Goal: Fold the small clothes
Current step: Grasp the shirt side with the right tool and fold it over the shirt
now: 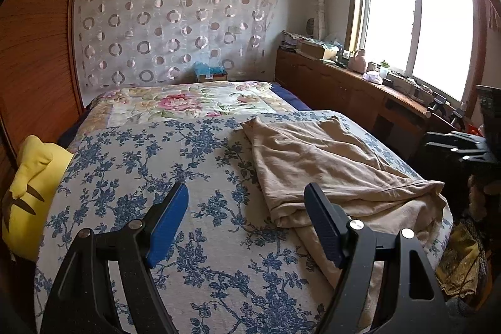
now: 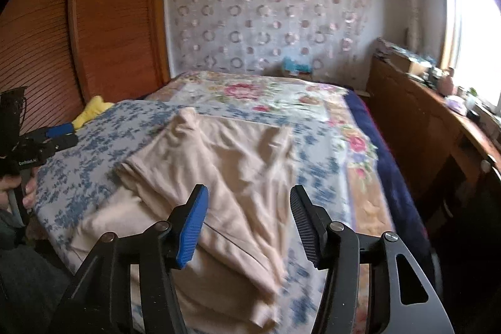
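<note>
A beige garment point(image 1: 338, 171) lies rumpled and partly folded on the blue-flowered bed cover point(image 1: 150, 177). My left gripper point(image 1: 245, 208) is open and empty above the cover, just left of the garment's near edge. In the right wrist view the garment point(image 2: 225, 177) lies under and ahead of my right gripper point(image 2: 249, 218), which is open and empty above it. The left gripper also shows in the right wrist view point(image 2: 59, 133) at the far left, held by a hand. The right gripper shows in the left wrist view point(image 1: 460, 143) at the right edge.
A yellow plush toy point(image 1: 31, 193) sits at the bed's left edge by the wooden wardrobe point(image 1: 34, 52). A pink-flowered blanket point(image 1: 188, 102) covers the far half of the bed. A cluttered wooden sideboard point(image 1: 360, 83) runs under the window at right.
</note>
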`<state>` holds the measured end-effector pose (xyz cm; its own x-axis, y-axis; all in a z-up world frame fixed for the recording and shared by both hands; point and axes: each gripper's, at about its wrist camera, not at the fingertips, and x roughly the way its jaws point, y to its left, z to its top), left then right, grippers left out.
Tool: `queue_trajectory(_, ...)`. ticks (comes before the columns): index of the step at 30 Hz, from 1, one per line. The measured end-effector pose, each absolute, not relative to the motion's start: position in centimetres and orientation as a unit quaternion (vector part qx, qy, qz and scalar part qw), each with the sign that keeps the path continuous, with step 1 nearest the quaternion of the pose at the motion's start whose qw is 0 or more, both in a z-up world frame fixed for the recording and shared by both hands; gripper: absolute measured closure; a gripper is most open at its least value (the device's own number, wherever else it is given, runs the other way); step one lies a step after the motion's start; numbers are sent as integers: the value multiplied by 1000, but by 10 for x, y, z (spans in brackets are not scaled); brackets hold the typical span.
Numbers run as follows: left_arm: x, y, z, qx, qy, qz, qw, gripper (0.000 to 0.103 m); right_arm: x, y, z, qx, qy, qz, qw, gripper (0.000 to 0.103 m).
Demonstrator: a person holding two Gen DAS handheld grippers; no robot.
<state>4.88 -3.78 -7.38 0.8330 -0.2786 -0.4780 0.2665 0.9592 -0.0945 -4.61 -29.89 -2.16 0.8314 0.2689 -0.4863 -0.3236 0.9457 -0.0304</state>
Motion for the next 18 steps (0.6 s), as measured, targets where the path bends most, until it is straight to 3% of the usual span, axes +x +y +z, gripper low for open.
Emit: queue_trajectory(18,46,-5,-76,-24,248,-109,962,26,69,-161,-62,-130,331,308,882,47)
